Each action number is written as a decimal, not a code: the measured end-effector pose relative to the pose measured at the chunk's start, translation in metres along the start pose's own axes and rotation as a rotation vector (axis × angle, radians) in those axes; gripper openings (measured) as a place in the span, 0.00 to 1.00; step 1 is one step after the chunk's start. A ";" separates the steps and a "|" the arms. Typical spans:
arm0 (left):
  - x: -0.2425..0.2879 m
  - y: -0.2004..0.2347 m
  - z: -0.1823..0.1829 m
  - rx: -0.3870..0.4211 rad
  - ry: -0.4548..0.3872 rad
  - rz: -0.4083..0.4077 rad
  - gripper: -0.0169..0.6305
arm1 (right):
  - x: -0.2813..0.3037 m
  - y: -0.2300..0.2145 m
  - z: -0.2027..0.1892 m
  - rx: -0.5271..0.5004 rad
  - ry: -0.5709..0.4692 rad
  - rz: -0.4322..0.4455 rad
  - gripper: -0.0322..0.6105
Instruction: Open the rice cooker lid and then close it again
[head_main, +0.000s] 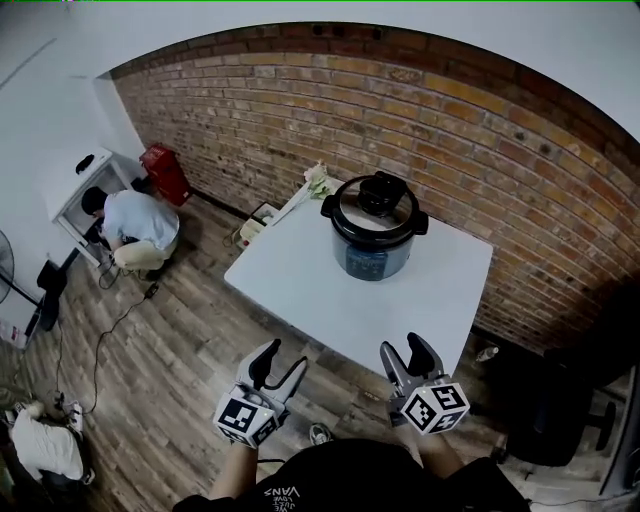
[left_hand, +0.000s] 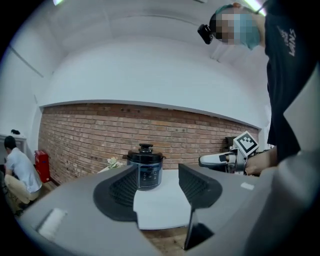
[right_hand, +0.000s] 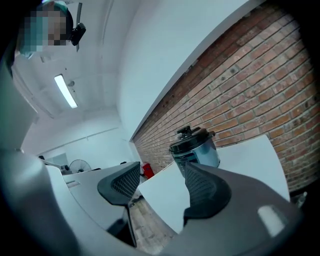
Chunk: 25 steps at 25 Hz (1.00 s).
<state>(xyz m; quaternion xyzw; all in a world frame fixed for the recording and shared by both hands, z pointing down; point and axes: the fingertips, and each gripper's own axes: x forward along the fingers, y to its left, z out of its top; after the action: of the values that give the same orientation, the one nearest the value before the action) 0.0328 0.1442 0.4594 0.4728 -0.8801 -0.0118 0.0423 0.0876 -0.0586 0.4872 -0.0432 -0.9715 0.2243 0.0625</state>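
Note:
A dark rice cooker with a black knobbed lid, closed, stands on the far part of a white table. It also shows in the left gripper view as the cooker and in the right gripper view as the cooker. My left gripper hovers open in front of the table's near edge, well short of the cooker. My right gripper is open too, beside it, just at the near edge. Nothing lies between either pair of jaws. The right gripper also appears in the left gripper view.
A brick wall runs behind the table. A person crouches at the far left by a white cabinet and a red canister. Cables trail over the wooden floor. A dark chair stands at the right.

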 end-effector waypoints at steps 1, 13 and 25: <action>0.004 0.009 0.001 0.001 0.006 -0.025 0.38 | 0.005 0.003 0.000 0.004 -0.012 -0.020 0.48; 0.096 0.057 0.000 -0.034 0.035 -0.245 0.38 | 0.043 -0.018 -0.007 0.019 -0.030 -0.186 0.47; 0.216 0.096 0.022 0.018 -0.001 -0.318 0.38 | 0.126 -0.060 0.011 0.019 0.006 -0.160 0.47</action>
<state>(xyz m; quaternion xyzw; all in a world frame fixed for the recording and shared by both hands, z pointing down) -0.1670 0.0167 0.4569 0.6066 -0.7942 -0.0106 0.0353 -0.0413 -0.1026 0.5167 0.0346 -0.9696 0.2276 0.0833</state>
